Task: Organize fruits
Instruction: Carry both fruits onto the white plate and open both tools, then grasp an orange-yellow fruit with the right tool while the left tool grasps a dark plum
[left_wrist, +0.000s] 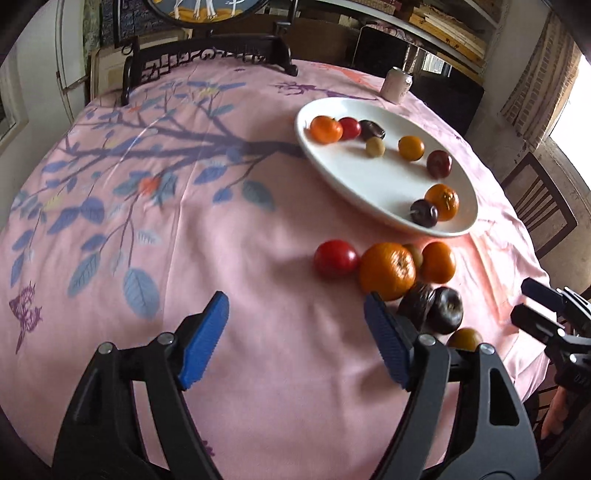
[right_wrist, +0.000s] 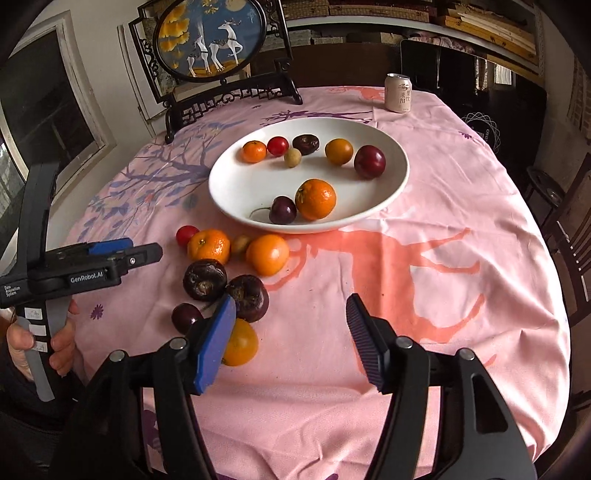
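- On the far side of the pink tablecloth (right_wrist: 461, 221), eight fruits are already laid in the white plate (right_wrist: 400, 173)
- Near the plate, a loose cluster of fruits (right_wrist: 225, 273) is left on the cloth
- Nothing is held: left gripper (left_wrist: 295, 341) and right gripper (right_wrist: 291, 341) are both released

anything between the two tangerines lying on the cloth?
Yes: a small tan-green fruit sits wedged between the left tangerine and the right tangerine, touching or nearly touching both. Clearest in the right wrist view; the left wrist view mostly hides it.
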